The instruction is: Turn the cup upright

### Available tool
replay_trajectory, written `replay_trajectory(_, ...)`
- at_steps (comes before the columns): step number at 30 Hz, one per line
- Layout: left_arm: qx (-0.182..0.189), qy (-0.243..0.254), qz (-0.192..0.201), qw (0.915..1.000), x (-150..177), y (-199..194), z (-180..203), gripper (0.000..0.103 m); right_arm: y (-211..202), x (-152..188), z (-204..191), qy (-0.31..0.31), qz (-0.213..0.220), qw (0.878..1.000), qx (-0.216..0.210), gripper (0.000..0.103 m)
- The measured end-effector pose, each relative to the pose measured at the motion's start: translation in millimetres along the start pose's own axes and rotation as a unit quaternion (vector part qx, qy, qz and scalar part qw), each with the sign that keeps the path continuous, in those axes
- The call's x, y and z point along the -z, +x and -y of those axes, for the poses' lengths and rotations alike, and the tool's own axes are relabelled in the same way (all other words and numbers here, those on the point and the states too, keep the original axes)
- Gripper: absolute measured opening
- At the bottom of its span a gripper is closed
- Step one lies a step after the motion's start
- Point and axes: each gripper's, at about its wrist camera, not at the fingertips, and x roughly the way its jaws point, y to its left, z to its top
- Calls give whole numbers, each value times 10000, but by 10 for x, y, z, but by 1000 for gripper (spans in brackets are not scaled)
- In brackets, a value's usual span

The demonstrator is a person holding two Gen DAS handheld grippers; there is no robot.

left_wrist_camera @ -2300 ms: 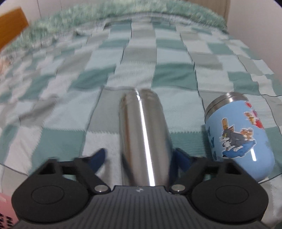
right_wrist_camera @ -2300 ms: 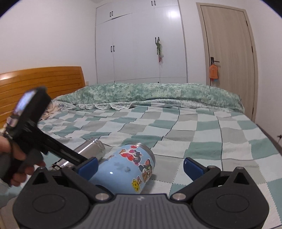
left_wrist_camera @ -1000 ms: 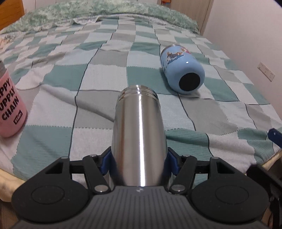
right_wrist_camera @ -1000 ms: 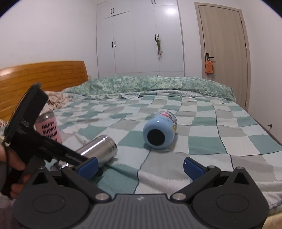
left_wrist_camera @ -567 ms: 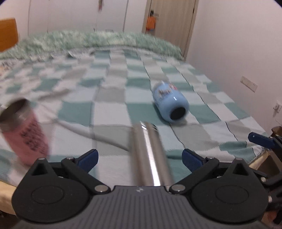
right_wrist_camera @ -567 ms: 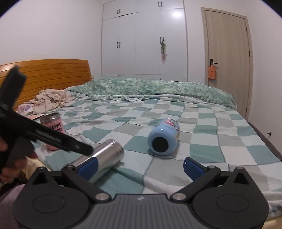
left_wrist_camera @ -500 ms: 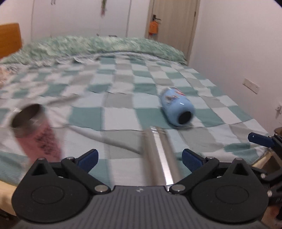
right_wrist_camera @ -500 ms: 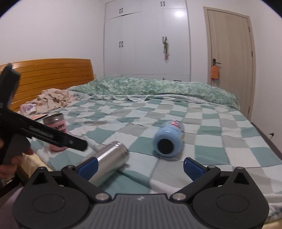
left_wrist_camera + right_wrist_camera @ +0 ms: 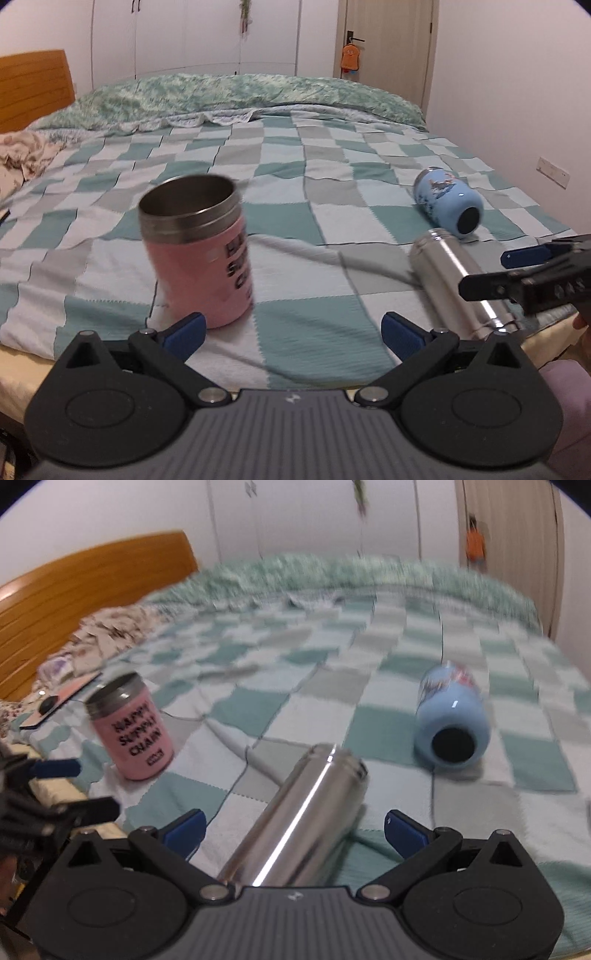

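A steel cup point(image 9: 303, 812) lies on its side on the checked bedspread, between the open jaws of my right gripper point(image 9: 293, 829), which does not grip it. It also shows in the left wrist view point(image 9: 454, 280), at the right. A blue cartoon cup point(image 9: 448, 199) lies on its side farther back, base toward me; it also shows in the right wrist view point(image 9: 452, 723). A pink cup point(image 9: 199, 251) stands upright, open end up, just ahead of my open, empty left gripper point(image 9: 291, 334); it also shows in the right wrist view point(image 9: 131, 727).
The bed's near edge point(image 9: 22, 360) runs just under both grippers. A wooden headboard point(image 9: 85, 579) and a crumpled cloth point(image 9: 107, 631) are at the left. A flat pink object point(image 9: 59, 701) lies beside the pink cup. A door point(image 9: 388, 48) stands behind.
My left gripper let go of the steel cup, pulled back and swung left to face the pink cup. My right gripper moved left and down, its jaws now around the lying steel cup.
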Motion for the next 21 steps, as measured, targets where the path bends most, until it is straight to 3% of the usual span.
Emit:
replay_trajectory(8,77,-111,4,9999,48,142,-248,103,535,-211,109,693,-848,9938,184,102)
replay_trajectory(10,118,-148,37,9998,65,158,-275,103,653,-246,161,868,-1053,9905,184,96)
replay_trajectory(11,143,-163,50,9998,71,165,-270,103,714,-252,197,1015,-1177,9878,131,85)
replay_trajectory(12,162,-166,60,9997,77,167,-266,103,774,-250,233,1194,-1314,9841,51,68)
replay_trajectory(13,174,-167,76,9997,84,166,-268,103,809,-244,261,1321,-1401,9813,18,67)
replay_trajectory(17,191,-207,124,9995,82,149,-302,103,740,-227,269,1431,-1257,9816,-149,66)
replay_trajectory(21,161,-315,202,9992,76,100,-338,103,541,-156,218,1376,-842,9861,-404,66)
